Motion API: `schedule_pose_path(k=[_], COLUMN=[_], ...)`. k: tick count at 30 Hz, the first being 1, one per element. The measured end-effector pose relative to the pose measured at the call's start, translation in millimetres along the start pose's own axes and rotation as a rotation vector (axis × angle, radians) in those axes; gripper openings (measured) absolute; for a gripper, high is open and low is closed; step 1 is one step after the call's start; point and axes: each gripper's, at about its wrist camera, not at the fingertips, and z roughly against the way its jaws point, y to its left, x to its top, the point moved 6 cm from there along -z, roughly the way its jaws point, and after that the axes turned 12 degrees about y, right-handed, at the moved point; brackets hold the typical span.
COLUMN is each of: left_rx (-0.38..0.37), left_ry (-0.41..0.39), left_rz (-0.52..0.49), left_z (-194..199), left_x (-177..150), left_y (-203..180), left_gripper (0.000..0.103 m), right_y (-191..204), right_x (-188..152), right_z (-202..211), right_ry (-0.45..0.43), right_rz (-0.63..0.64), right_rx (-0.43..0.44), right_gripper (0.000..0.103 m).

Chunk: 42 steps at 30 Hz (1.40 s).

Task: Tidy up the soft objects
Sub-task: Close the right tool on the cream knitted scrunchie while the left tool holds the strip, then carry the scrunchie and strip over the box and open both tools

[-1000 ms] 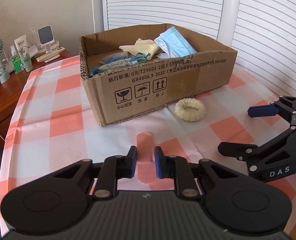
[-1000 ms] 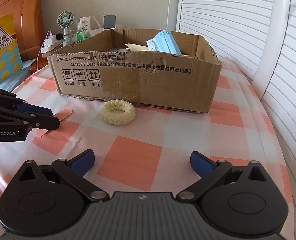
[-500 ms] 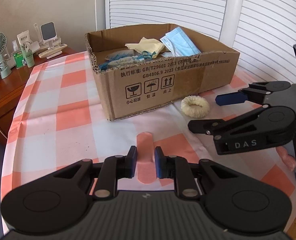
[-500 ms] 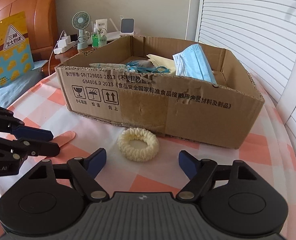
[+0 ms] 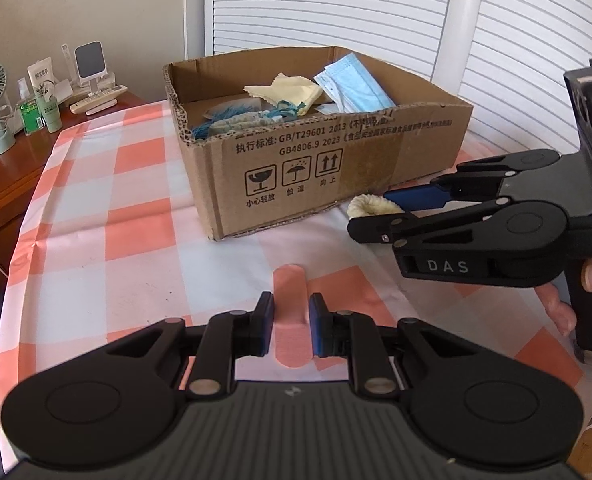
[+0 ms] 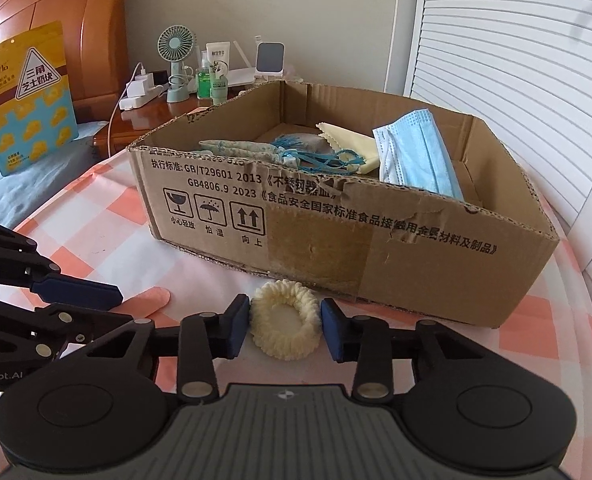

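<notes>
White louvred shutters (image 5: 336,4) close off the far side of the room behind a table (image 5: 107,208) spread with an orange-and-white checked cloth. On it sits an open cardboard box (image 6: 376,248) holding soft things — a blue face mask (image 6: 416,156), a pale yellow cloth (image 6: 352,140) and a tangle of blue cord (image 6: 320,158). Just in front of the box's printed wall, close to its foot, lies a cream knitted scrunchie (image 6: 285,326). The right gripper (image 6: 281,330) has it between its blue pads: the jaws have just been closing and now stand narrow around the ring, the left pad at its edge, the right pad very near; firm pressing cannot be told. The box wall stands directly ahead of those fingers. The left gripper (image 5: 291,330) hangs low over the cloth with its jaws at their narrowest, a small gap left between the pads, and a flat pink strip (image 5: 291,320) lies on the cloth in line with that gap. From the left wrist view the right gripper's black linkage covers most of the scrunchie. Beyond the table's far corner a wooden nightstand (image 6: 147,114) carries a small green fan (image 6: 175,46), bottles (image 6: 209,80) and a charger — well apart from the work. A yellow snack bag (image 6: 23,96) stands on the bed.
</notes>
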Motion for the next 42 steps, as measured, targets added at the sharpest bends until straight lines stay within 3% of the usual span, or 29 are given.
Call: schedule_pose_path(k=[10, 16, 25, 32, 34, 35, 36, 38, 39, 40, 41, 42], left_rx=[-0.022, -0.041, -0.023, 0.040, 0.069, 0.073, 0.079, 0.099, 0.120, 0.141, 0.158, 0.158], left_ry=[0.004, -0.018, -0.154, -0.180, -0.175, -0.169, -0.164, -0.171, -0.183, -0.200, -0.228, -0.244], left_rz=[-0.008, -0.050, -0.148, -0.133, -0.117, -0.098, -0.080, -0.056, -0.040, -0.025, -0.016, -0.020], left_z=[9.2, 33.8, 71.7, 40.5, 28.3, 22.7, 18.1, 11.6, 11.5, 13.0, 17.5, 21.5], left_x=[0.7, 12.5, 81.1, 144.9, 156.4, 160.8, 164.2, 167.6, 166.6, 164.5, 161.5, 158.7], left_y=[-2.3, -8.0, -16.4, -7.2, 0.7, 5.5, 9.9, 17.3, 21.1, 23.5, 25.0, 24.9], left_gripper=[0.017, 0.017, 0.017, 0.018, 0.029, 0.048, 0.077, 0.100, 0.101, 0.101, 0.102, 0.102], right_y=[-4.6, -10.6, -25.7, -43.1, -47.6, -50.2, -52.4, -56.7, -58.2, -59.8, -61.6, -63.3], right_x=[-7.5, -2.2, 24.9, 53.1, 61.8, 65.7, 69.4, 75.8, 78.0, 79.0, 79.3, 78.2], right_z=[37.4, 71.0, 106.7, 104.2, 97.6, 94.1, 90.7, 83.9, 80.5, 78.6, 77.1, 76.6], right_ry=[-0.025, -0.064, -0.136, -0.153, -0.149, -0.144, -0.144, -0.137, -0.132, -0.133, -0.134, -0.137], right_rz=[0.022, 0.065, 0.073, 0.058, 0.047, 0.039, 0.030, 0.013, 0.006, -0.003, -0.014, -0.027], right_rx=[0.017, 0.007, -0.005, -0.038, -0.053, -0.052, -0.052, -0.064, -0.067, -0.072, -0.079, -0.085], right_gripper=[0.040, 0.040, 0.040, 0.040, 0.040, 0.041, 0.041, 0.050, 0.054, 0.065, 0.083, 0.091])
